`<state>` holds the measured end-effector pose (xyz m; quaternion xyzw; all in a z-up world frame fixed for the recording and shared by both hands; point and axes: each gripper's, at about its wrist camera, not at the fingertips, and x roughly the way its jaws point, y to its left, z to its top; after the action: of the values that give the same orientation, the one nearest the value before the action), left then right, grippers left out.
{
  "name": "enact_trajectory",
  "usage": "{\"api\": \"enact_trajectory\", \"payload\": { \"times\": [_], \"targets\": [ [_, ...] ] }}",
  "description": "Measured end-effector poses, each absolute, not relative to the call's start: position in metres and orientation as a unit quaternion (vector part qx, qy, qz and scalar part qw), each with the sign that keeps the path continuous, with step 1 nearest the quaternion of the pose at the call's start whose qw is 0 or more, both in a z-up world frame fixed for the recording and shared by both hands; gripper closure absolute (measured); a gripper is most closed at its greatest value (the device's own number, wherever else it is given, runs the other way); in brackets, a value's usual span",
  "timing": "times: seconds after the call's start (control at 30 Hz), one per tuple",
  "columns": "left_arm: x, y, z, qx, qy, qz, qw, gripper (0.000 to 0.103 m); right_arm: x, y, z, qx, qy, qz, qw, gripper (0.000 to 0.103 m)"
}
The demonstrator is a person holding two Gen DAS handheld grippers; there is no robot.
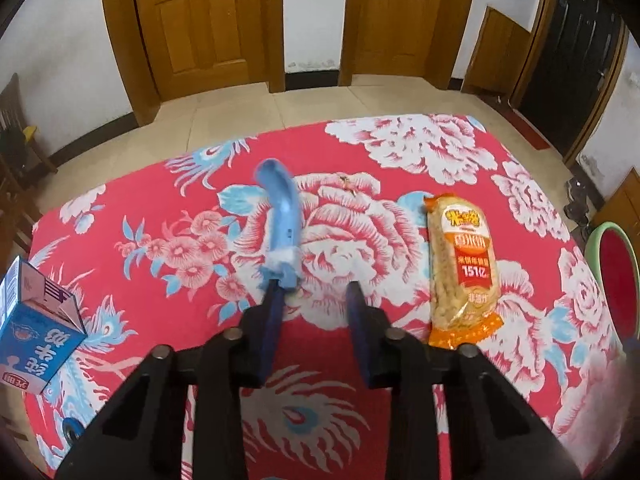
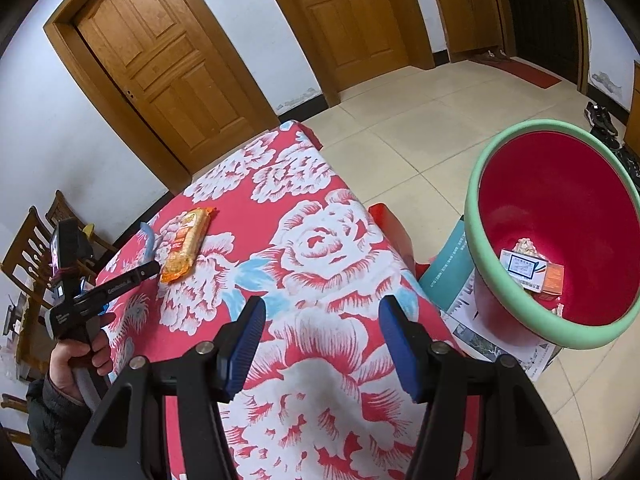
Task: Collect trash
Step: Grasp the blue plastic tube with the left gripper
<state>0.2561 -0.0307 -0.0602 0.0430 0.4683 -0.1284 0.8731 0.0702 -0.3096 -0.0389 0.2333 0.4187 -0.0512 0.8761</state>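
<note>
Trash is spread over the bench [image 1: 160, 200], which is covered with a red floral cloth. Nearest the left hand-held gripper [image 1: 314, 290] a blue curved plastic piece [image 1: 280, 216] is seen, with white fluff at its near end; that end touches the left finger, yet the jaws are parted wide and nothing is clamped between them. At the near left corner a blue and white milk carton [image 1: 38, 328] stands with its top opened. To the right of the gripper, well apart from the plastic piece, an orange rice cracker packet [image 1: 462, 268] lies flat.

The right hand-held gripper [image 2: 322, 320] is held above the bench edge with its jaws spread and empty. Beyond it, off the bench, a red basin with a green rim [image 2: 476, 216] stands on papers on the floor; a small box [image 2: 520, 270] and scraps are already inside it. Farther off, wooden doors [image 2: 160, 64] are seen.

Several slips are judged possible. The plastic piece is curved and smooth, so it could be pushed away or pivot out if the jaws close off centre. The packet is flat against the cloth, so cloth could be pinched with it. The basin sits below the bench edge, so anything released early could fall on the floor.
</note>
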Motion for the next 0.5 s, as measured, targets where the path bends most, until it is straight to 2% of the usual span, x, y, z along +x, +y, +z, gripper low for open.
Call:
{"api": "enact_trajectory", "payload": {
  "times": [0.03, 0.1, 0.5],
  "targets": [
    [0.256, -0.030, -0.060, 0.040, 0.468, -0.131, 0.873, 0.092, 0.070, -0.310, -0.038, 0.233, 0.418, -0.051, 0.877, 0.041],
    [0.256, -0.026, -0.059, 0.024, 0.471, -0.141, 0.871, 0.101, 0.070, -0.309, -0.037, 0.234, 0.416, -0.049, 0.877, 0.041],
    [0.233, 0.010, -0.047, -0.067, 0.457, -0.148, 0.874, 0.103, 0.077, -0.295, -0.028, 0.220, 0.412, -0.026, 0.884, 0.041]
  ]
}}
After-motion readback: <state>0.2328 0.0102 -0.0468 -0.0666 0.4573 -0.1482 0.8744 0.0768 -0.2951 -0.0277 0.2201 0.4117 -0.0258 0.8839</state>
